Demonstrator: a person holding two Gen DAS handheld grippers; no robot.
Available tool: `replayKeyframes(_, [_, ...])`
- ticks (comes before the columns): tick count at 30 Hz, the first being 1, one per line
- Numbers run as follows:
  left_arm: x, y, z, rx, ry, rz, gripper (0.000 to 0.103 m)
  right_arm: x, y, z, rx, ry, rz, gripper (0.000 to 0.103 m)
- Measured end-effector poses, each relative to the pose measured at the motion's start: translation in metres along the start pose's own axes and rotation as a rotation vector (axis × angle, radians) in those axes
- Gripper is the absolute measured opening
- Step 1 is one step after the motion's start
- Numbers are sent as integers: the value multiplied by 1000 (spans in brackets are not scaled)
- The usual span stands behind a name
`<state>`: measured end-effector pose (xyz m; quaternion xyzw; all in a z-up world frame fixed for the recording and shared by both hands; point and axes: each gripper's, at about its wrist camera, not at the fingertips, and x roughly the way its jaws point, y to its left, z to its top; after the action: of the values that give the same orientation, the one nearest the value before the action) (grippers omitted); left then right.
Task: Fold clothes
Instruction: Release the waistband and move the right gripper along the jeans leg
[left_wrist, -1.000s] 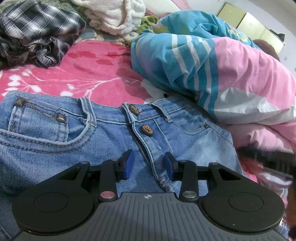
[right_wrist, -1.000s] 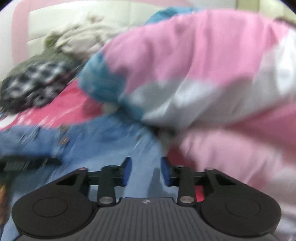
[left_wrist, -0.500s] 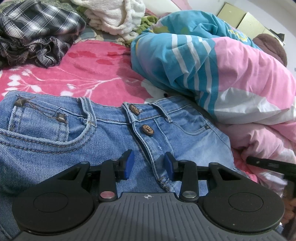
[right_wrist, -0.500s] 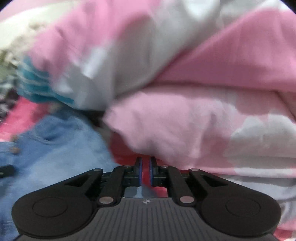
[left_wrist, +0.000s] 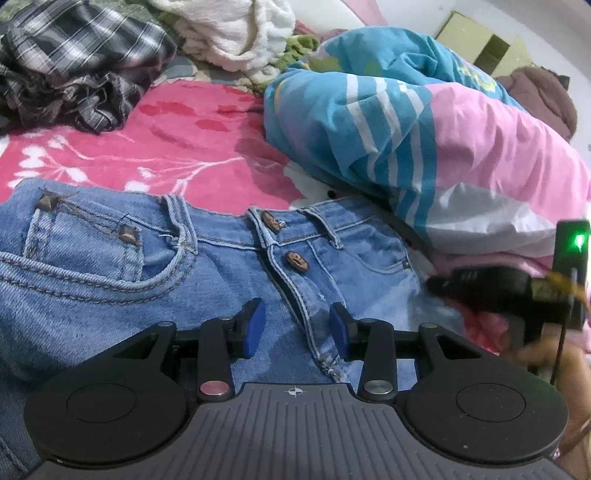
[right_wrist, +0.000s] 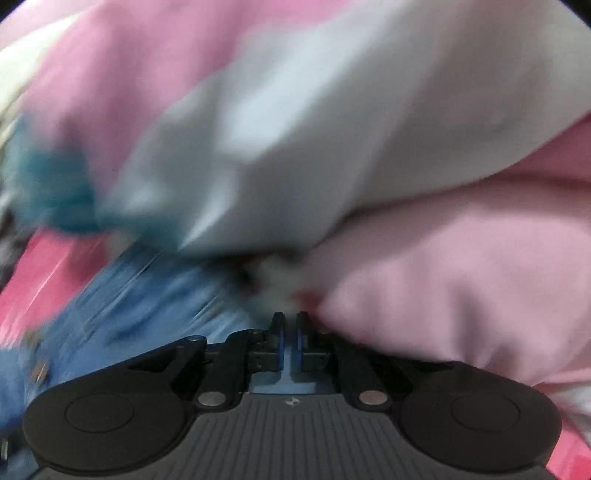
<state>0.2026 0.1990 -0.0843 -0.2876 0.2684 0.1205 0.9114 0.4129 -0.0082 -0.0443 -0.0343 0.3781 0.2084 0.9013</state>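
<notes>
The jeans lie flat, waistband up, across the pink floral bedsheet beside the heaped duvet, the left gripper parted and empty over their fly, the right gripper closed empty at their edge

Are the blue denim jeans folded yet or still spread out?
Spread out: the blue denim jeans lie flat, waistband, buttons and front pocket showing.

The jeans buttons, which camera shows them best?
The left wrist view: both brown buttons sit sharp on the jeans fly. The right wrist view shows only blurred blue denim at its left, no buttons.
</notes>
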Motion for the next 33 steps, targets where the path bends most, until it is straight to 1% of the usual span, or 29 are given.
replayKeyframes(2, [-1,-3,0,21,-4,1,42,-15,-7,0,37,1,47,5])
replayKeyframes(3, [-1,-4,-1,32,-5,2,43,-27,-7,-3,22,-4,58,7])
replayKeyframes(5, [-4,-10,-2,66,-15,13,46,-54,-8,-13,-27,-17,86,7])
replayKeyframes(6, [-7,-12,-2,81,-32,17,49,-69,-8,-19,-58,-16,104,7])
replayKeyframes(7, [-10,-14,-3,96,-50,22,51,-80,-6,-28,-89,-2,126,8])
replayKeyframes(9, [-15,-19,-4,127,-84,29,58,-103,-3,-44,-152,26,169,8])
replayKeyframes(11, [-18,-23,-5,162,-101,21,62,-112,3,-65,-215,77,167,8])
replayKeyframes(13, [-16,-25,-6,186,-83,21,63,-114,0,-93,-230,167,135,9])
replayKeyframes(14, [-13,-25,-7,191,-67,30,64,-118,-6,-109,-219,191,116,9])
replayKeyframes(16, [-9,-22,-6,182,-43,36,63,-142,-17,-128,-201,136,112,9])
replayKeyframes(17, [-8,-21,-6,177,-36,35,64,-152,-22,-134,-187,134,105,10])
replayKeyframes(19, [-10,-22,-7,183,-43,31,64,-160,-24,-137,-160,125,89,14])
replayKeyframes(22, [-15,-27,-8,215,-69,22,64,-172,-27,-142,-120,110,65,15])
replayKeyframes(24, [-17,-33,-11,258,-86,8,68,-178,-37,-141,-98,75,38,16])
replayKeyframes(26, [-14,-35,-12,273,-74,10,68,-183,-52,-134,-53,29,12,16])
replayKeyframes(29, [-7,-33,-12,265,-39,27,68,-168,-72,-121,0,-2,-18,16])
replayKeyframes(30, [-5,-32,-12,258,-27,31,68,-159,-78,-119,0,6,-37,16])
replayKeyframes(32, [-2,-23,-8,201,-3,20,68,-135,-93,-116,10,45,-122,16])
replayKeyframes(33, [-2,-21,-8,191,-4,14,68,-123,-101,-115,16,64,-165,16])
